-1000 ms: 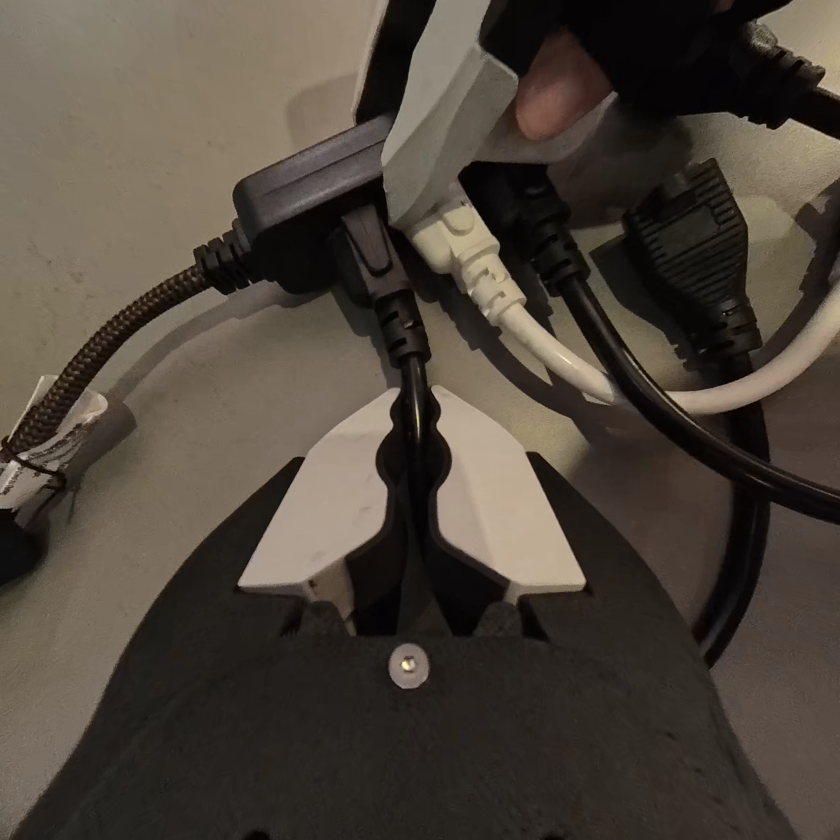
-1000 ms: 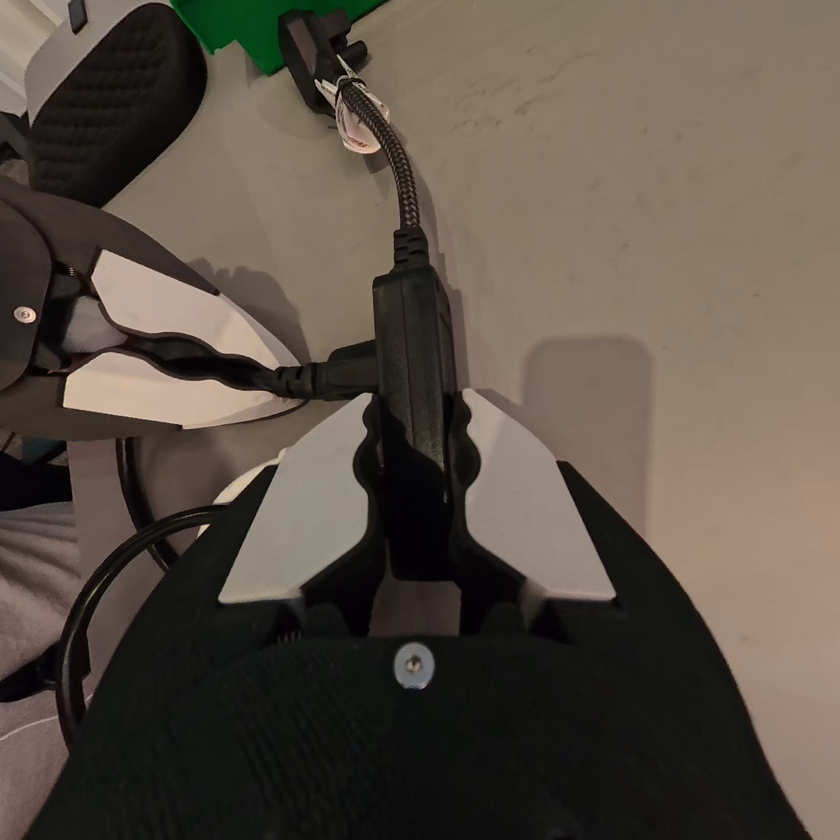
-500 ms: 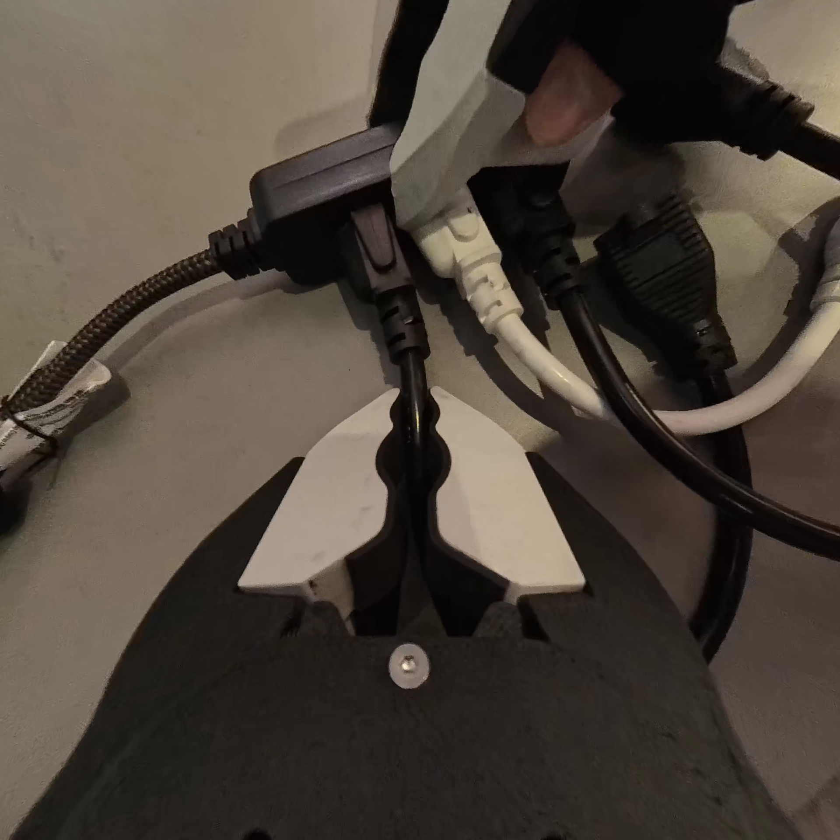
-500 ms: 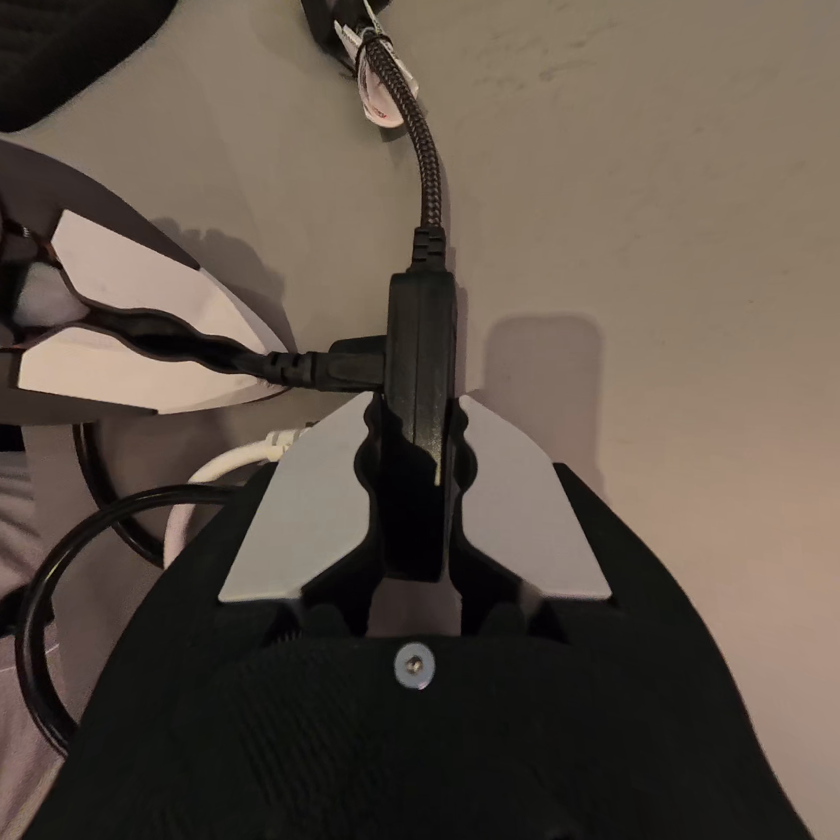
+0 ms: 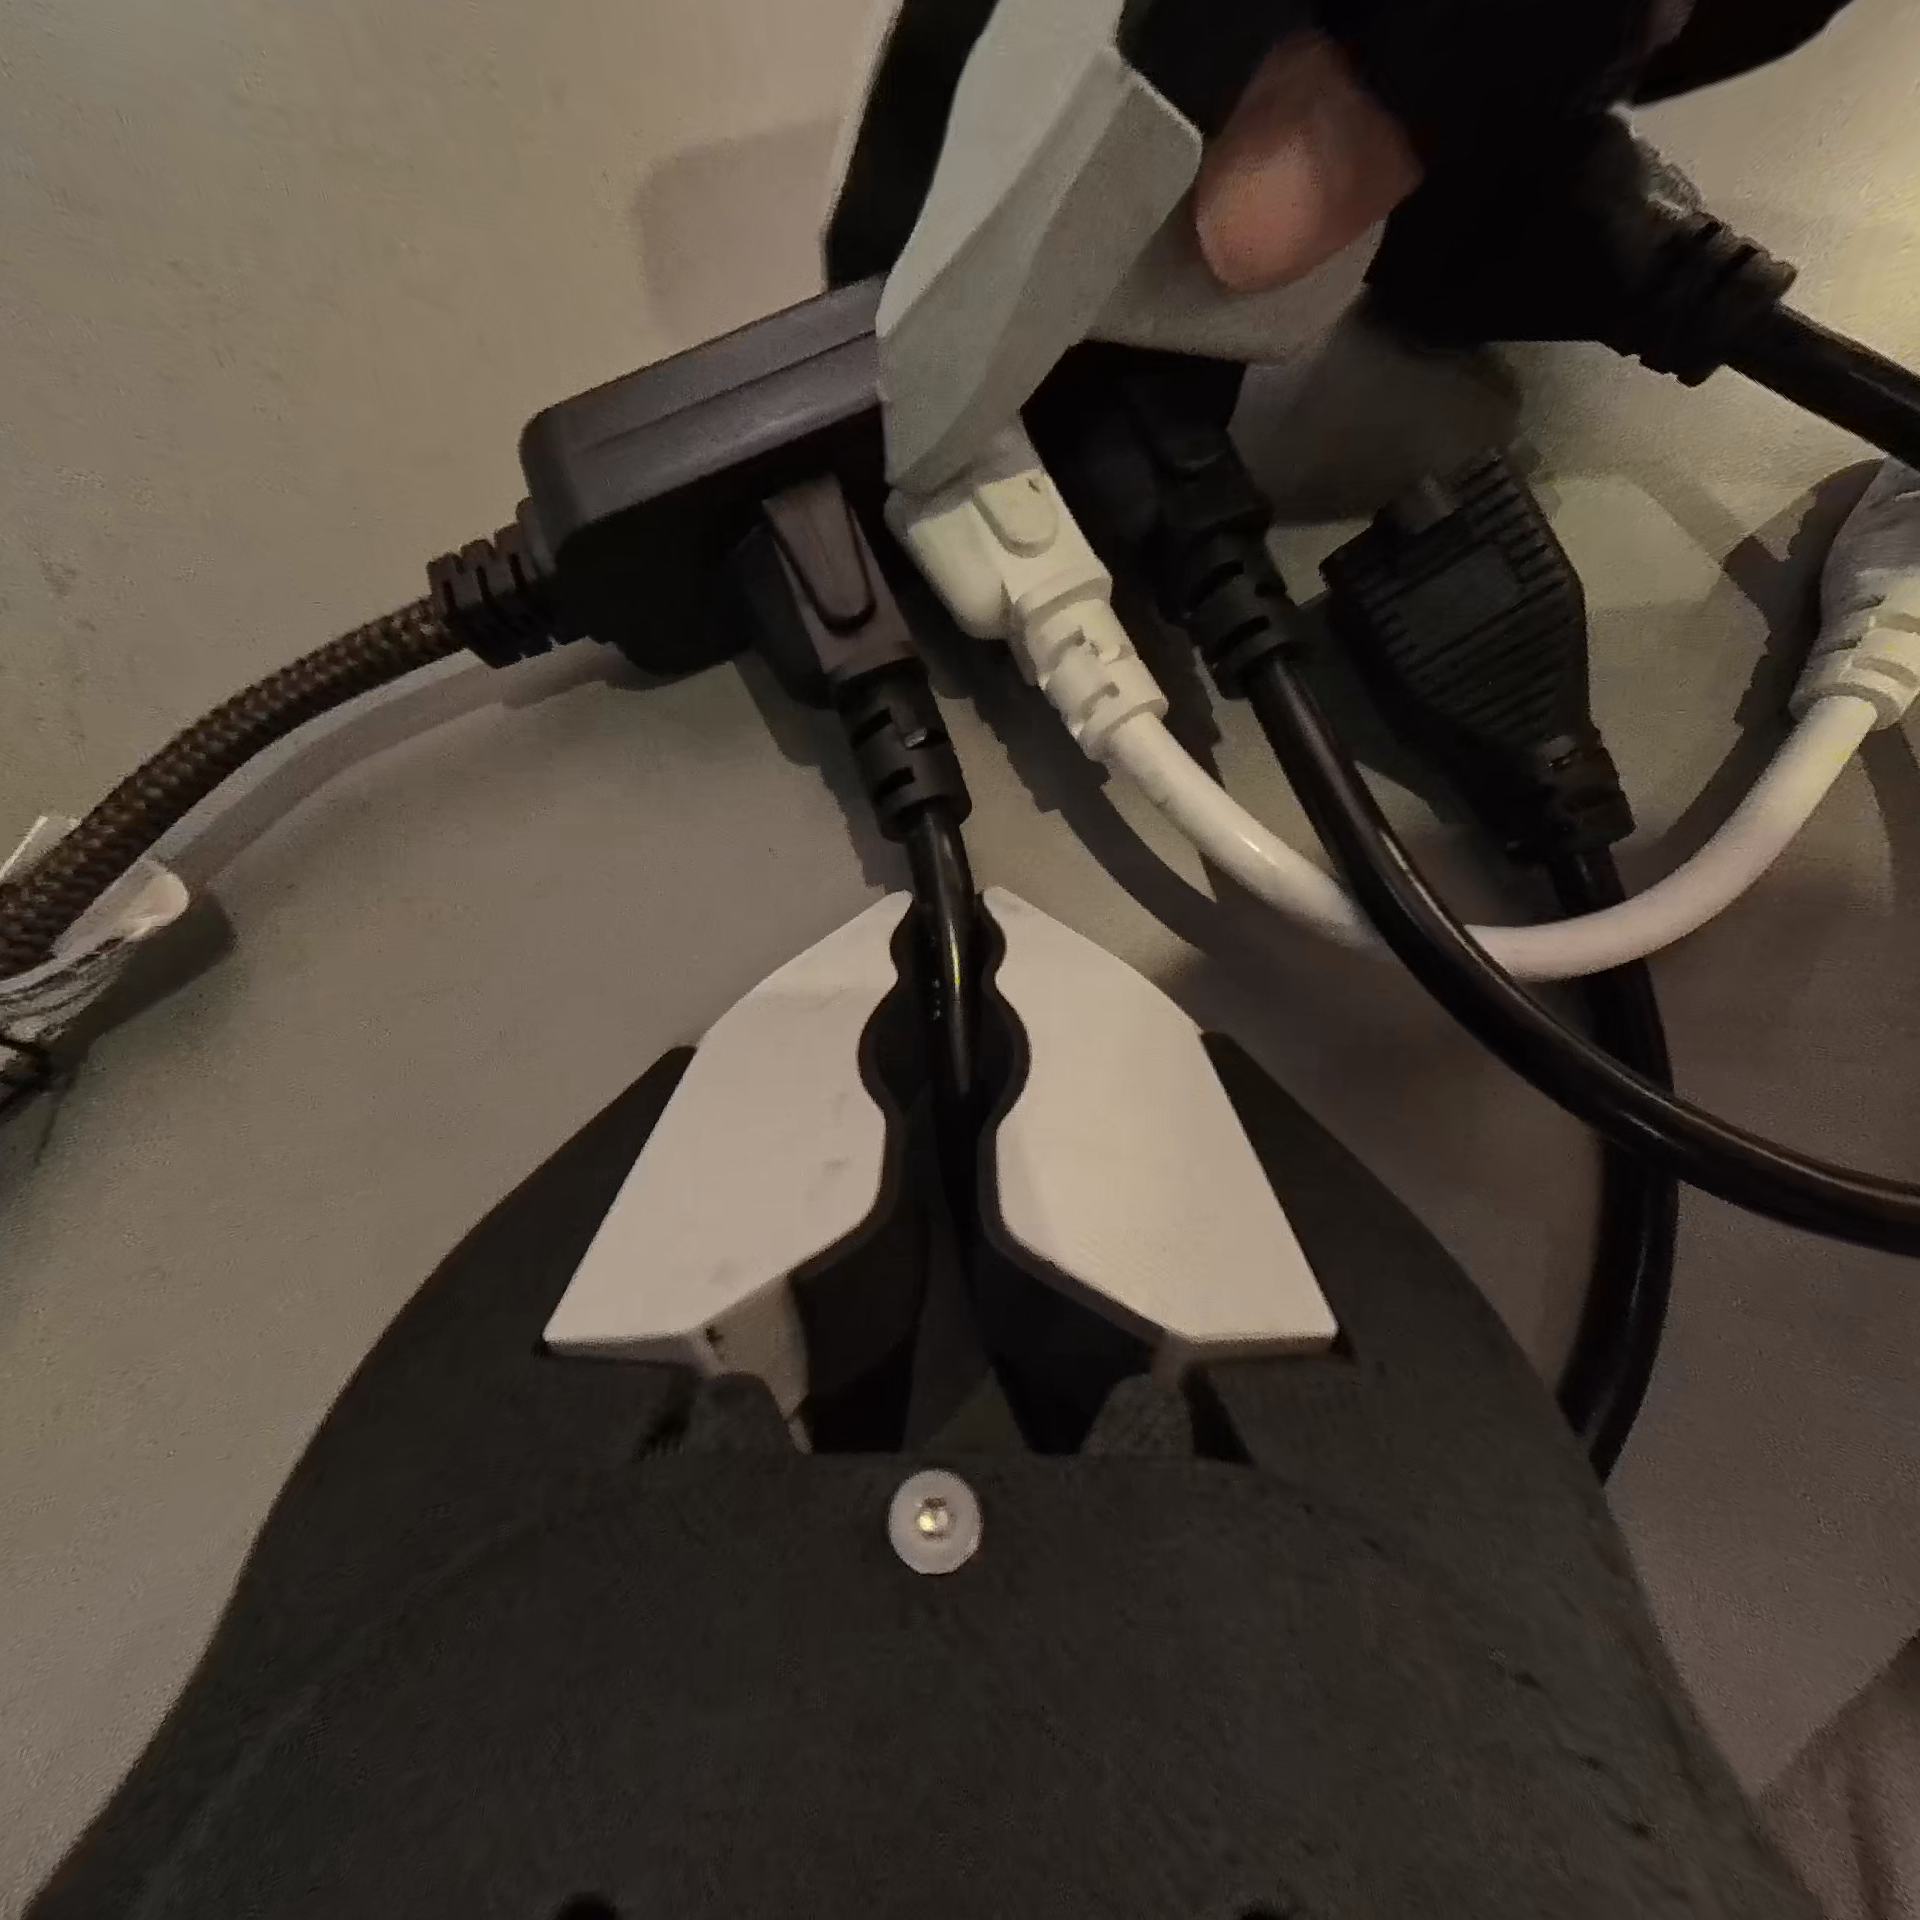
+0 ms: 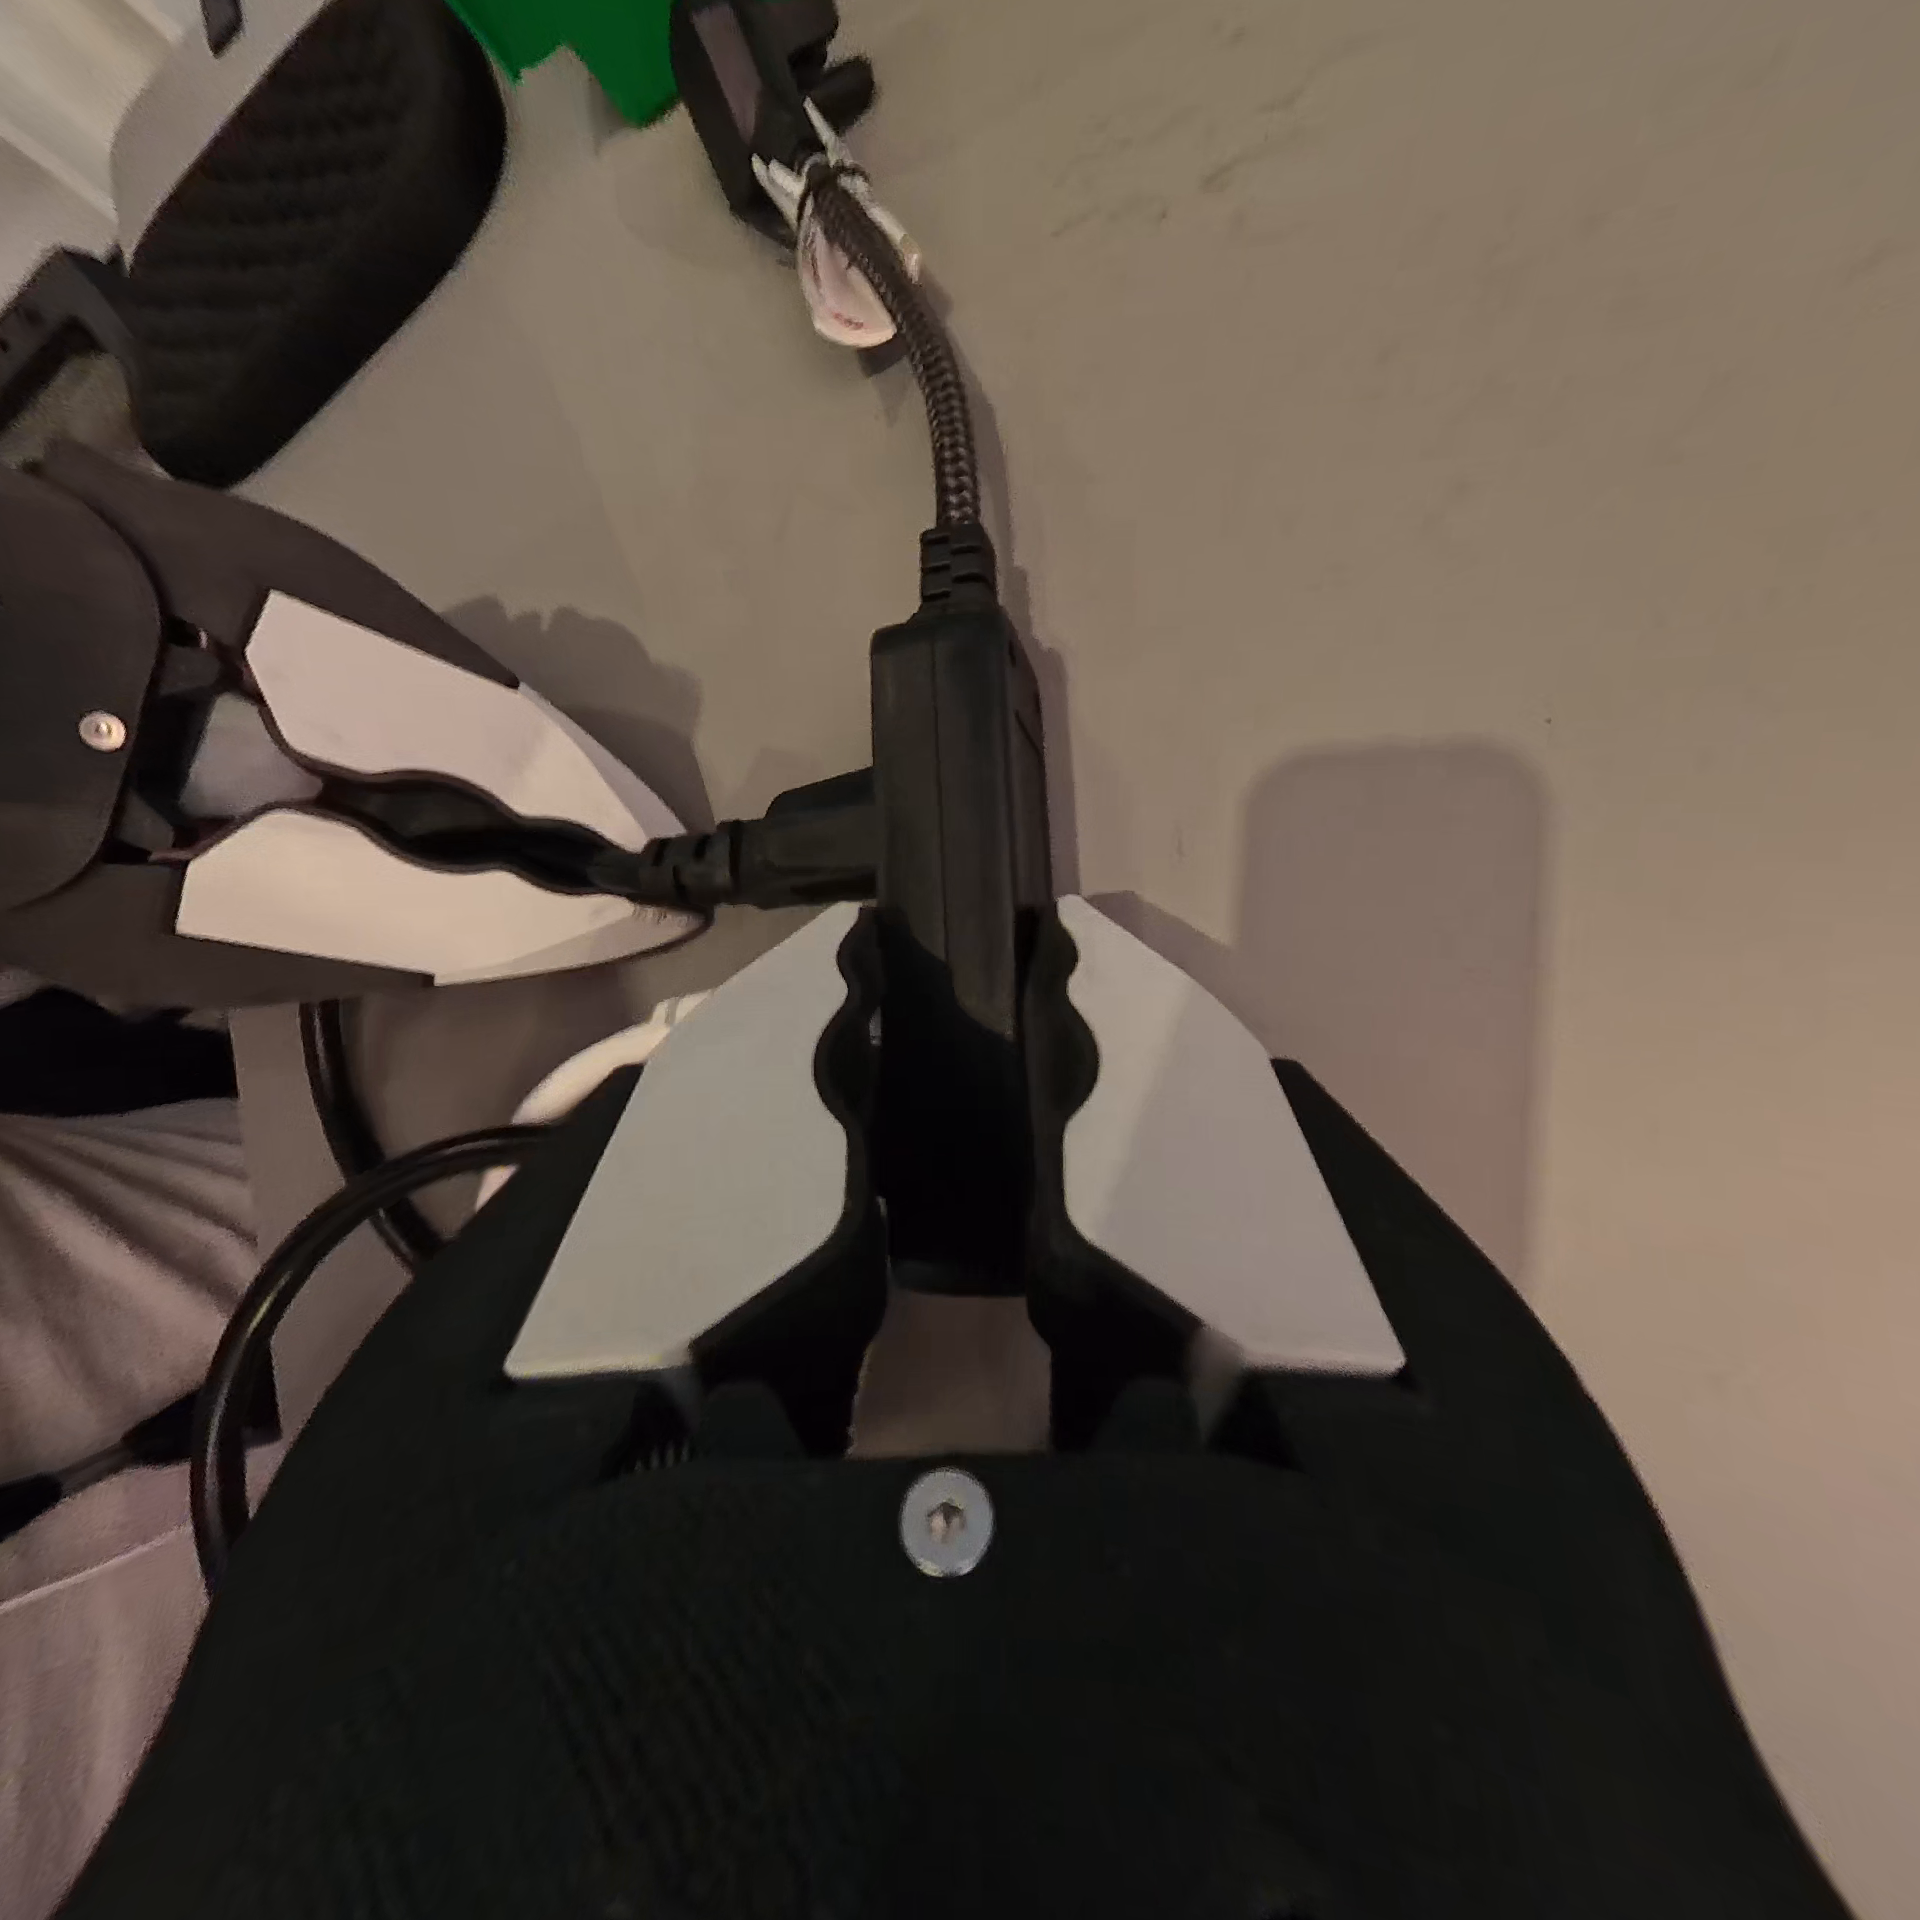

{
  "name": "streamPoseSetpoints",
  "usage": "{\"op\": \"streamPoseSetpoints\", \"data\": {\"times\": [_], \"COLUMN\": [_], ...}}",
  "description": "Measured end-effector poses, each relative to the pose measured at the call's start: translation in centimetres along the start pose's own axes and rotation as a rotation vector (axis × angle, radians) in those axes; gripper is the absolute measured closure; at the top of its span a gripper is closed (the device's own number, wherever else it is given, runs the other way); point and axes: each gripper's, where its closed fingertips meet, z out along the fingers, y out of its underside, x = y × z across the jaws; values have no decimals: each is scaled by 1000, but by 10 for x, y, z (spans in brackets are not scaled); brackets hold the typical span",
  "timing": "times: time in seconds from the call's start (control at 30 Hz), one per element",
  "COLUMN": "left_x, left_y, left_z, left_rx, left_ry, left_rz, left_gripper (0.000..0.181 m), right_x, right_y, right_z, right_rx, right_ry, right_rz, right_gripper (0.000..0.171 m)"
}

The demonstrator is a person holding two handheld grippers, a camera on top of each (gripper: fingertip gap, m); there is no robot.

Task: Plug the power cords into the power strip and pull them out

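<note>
My right gripper is shut on the sides of the black power strip, which stands on edge on the table. The strip also shows in the left wrist view. My left gripper is shut on a black power cord just behind its plug, which sits in the strip. In the right wrist view the left gripper comes in from the left. A white plug and another black plug are also in the strip.
A loose black connector and looped black and white cords lie to the right. The strip's braided cable runs to its tagged plug. A green object and a black mesh chair part are at the far left. The gap from one gripper's tips to the other's is roughly 8 centimeters.
Both grippers keep their holds. The right wrist view has shifted, so the green object and chair part show again. The black plug is still in the strip.
</note>
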Motion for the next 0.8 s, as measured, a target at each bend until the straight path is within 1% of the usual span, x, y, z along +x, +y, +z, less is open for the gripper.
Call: {"op": "streamPoseSetpoints", "data": {"times": [0.07, 0.17, 0.3, 0.4, 0.53, 0.7, 0.8], "left_x": [7, 7, 8, 8, -4, -9, -5], "left_y": [-1, -1, -2, 0, 5, 7, 5], "left_z": [1, 1, 1, 0, -4, -6, -4], "left_rx": [5, -7, -16, 7, -4, 5, -16], "left_ry": [-7, -51, -71, -39, -63, -38, -56], "left_rz": [-8, 26, 33, 32, 114, 107, 85], "left_gripper": [177, 177, 176, 177, 177, 178, 178], "right_x": [0, 0, 0, -1, -2, -4, -1], "right_y": [-1, -2, -2, 0, 0, -1, -4], "right_z": [1, 1, 1, 1, 1, 3, 4], "right_rx": [43, 57, 54, 46, 46, 53, 67], "right_ry": [7, 42, 31, -7, -17, -14, 10], "right_rz": [-7, -34, -36, -25, -25, -25, -6], "right_gripper": [140, 142, 141, 140, 140, 140, 140]}}
